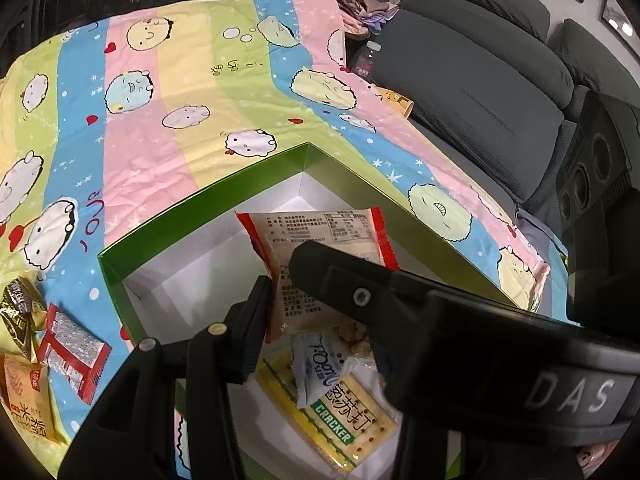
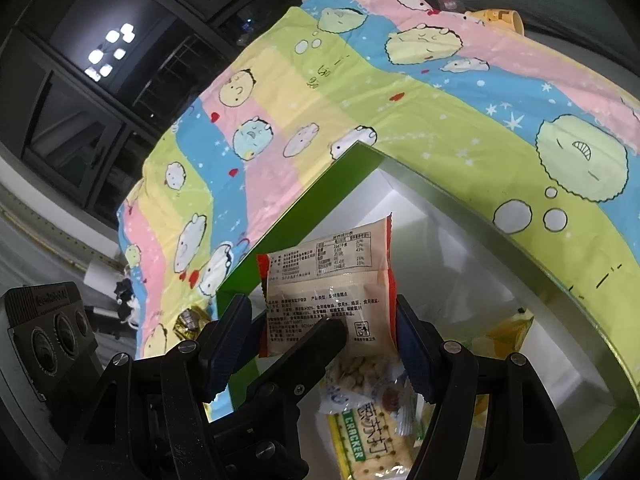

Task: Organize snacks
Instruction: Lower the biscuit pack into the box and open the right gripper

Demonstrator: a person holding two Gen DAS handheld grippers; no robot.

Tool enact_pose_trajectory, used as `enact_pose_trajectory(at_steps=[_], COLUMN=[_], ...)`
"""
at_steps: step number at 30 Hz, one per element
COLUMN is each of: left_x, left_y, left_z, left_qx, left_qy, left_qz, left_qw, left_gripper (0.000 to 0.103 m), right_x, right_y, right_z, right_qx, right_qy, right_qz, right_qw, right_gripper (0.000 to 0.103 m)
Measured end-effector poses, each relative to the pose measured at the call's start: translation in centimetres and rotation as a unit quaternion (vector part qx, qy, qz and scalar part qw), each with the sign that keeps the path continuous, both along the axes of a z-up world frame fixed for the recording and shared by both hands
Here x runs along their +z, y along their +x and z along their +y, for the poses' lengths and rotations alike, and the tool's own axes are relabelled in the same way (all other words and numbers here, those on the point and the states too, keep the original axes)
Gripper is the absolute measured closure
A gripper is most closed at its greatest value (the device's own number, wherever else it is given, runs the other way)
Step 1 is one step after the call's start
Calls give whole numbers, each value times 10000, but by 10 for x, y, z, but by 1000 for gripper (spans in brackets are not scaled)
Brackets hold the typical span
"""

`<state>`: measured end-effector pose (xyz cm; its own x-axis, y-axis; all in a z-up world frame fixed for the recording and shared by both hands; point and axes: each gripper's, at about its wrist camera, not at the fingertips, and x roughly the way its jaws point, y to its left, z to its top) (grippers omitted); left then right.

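A beige snack packet with red ends (image 1: pixel 316 256) (image 2: pixel 332 292) hangs over the green box with white inside (image 1: pixel 208 196) (image 2: pixel 288 216). My left gripper (image 1: pixel 276 280) is shut on its lower edge; one finger (image 1: pixel 256 320) sits left of it, the other (image 1: pixel 340 276) in front. My right gripper (image 2: pixel 324 328) brackets the same packet with its pads (image 2: pixel 412 340) beside its edges, jaws spread wide. In the box lie a yellow cracker pack (image 1: pixel 344 424) (image 2: pixel 368 452) and a white-blue puffed snack bag (image 1: pixel 324 364) (image 2: pixel 360 380).
Loose snack packets (image 1: pixel 72 352) lie on the cartoon blanket (image 1: pixel 160 120) left of the box. A yellow packet (image 2: pixel 508 332) lies in the box's right part. A grey sofa (image 1: pixel 480 80), a bottle (image 1: pixel 368 56) and a yellow cup (image 2: pixel 500 20) are at the back right.
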<state>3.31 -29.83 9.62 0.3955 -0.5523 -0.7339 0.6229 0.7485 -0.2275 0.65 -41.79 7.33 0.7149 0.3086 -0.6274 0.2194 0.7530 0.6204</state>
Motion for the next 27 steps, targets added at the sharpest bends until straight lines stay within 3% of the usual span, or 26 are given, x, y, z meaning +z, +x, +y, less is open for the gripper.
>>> enact_pose_trajectory(at_steps=[27], left_x=[-29], left_y=[21], left_z=[-18], left_qx=[-41], left_qy=[502], left_qz=[587], left_qw=[9970], left_gripper=[59], right_x=[-31], right_y=[17], right_z=[-16], right_qx=[-260], right_qy=[146], right_qz=[716], right_qw=[9970], right_gripper=[30])
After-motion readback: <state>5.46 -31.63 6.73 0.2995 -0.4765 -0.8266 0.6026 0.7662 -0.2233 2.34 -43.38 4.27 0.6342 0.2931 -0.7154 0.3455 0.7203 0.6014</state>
